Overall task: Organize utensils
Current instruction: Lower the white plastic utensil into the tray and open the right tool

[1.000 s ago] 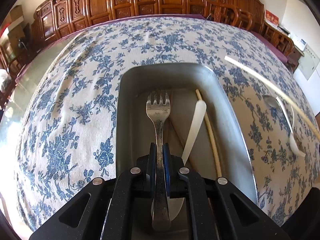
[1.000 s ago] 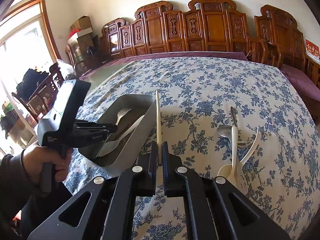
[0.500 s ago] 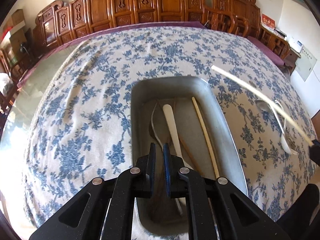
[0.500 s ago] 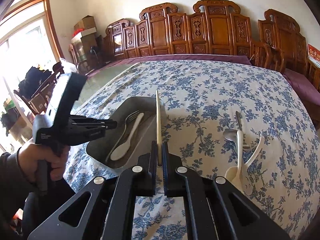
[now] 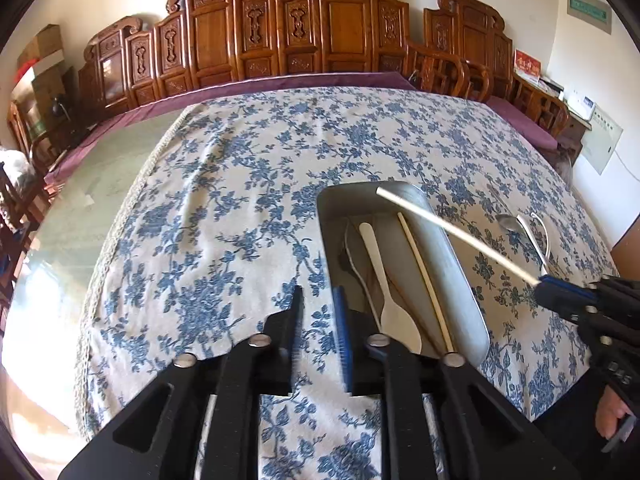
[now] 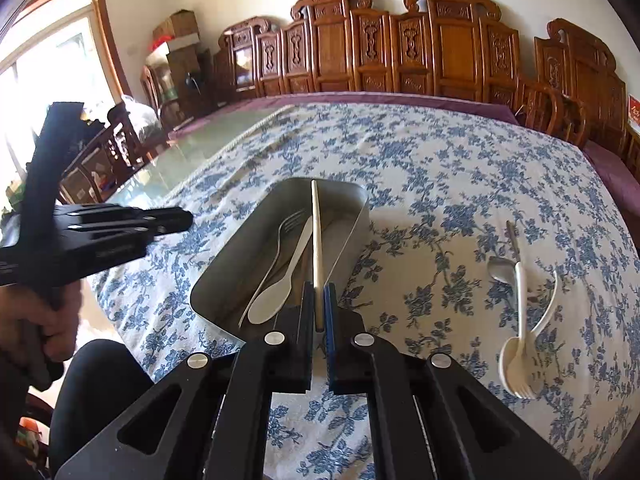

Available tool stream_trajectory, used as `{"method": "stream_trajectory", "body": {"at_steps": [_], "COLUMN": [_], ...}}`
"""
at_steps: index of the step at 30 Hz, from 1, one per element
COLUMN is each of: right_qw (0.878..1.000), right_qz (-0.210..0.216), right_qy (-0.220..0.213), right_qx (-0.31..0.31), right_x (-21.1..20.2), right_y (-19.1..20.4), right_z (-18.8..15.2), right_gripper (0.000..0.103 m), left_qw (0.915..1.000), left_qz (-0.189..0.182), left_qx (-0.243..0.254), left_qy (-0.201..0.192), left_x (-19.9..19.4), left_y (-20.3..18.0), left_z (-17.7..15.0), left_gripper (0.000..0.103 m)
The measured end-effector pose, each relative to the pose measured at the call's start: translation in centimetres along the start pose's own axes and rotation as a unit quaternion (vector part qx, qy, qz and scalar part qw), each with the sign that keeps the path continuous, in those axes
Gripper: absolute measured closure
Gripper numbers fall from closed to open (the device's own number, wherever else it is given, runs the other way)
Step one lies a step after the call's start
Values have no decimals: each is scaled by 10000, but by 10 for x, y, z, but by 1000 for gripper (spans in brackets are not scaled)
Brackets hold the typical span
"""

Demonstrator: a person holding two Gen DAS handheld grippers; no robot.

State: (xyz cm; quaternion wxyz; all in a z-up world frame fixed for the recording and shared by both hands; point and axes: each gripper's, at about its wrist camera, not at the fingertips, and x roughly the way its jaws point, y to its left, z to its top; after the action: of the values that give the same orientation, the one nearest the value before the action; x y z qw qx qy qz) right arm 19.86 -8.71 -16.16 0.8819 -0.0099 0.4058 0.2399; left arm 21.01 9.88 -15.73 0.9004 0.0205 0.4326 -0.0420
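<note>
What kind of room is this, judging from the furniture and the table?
Probably a home dining room. A large table under a blue floral tablecloth holds a metal tray of cutlery, and carved wooden chairs line the wall behind it.

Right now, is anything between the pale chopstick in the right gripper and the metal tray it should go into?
Nothing visible. The right gripper holds the pale wooden chopstick above the open rectangular metal tray. Inside lie a steel fork, a white plastic spoon and another chopstick, with bare floor left.
</note>
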Motion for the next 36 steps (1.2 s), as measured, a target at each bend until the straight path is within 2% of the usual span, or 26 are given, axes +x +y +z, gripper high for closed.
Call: {"method": "stream_trajectory", "body": {"at_steps": [10, 20, 24, 28, 36], "right_qw": [9986, 9973, 9977, 9985, 9988], "right_qz": [-170, -574, -488, -165, 21], "right_qy": [409, 361, 401, 413, 441], "right_qx": [284, 276, 234, 318, 196], "right_x": [38, 48, 52, 54, 52], "right_y": [8, 17, 22, 24, 34], "right_z": [5, 14, 13, 11, 11], "right_gripper": [97, 97, 97, 97, 93], "left_qw": [10000, 9999, 9999, 9999, 9999], "left_qz": [-34, -138, -156, -156, -146], "left_qx": [-18, -18, 0, -39, -43], "left_qy": [-31, -60, -61, -47, -45], "left_x": [-8, -11, -11, -10, -9], "left_y": [13, 8, 6, 8, 8], "left_z": [-12, -16, -17, -17, -18], "left_gripper": [86, 85, 85, 85, 85]}}
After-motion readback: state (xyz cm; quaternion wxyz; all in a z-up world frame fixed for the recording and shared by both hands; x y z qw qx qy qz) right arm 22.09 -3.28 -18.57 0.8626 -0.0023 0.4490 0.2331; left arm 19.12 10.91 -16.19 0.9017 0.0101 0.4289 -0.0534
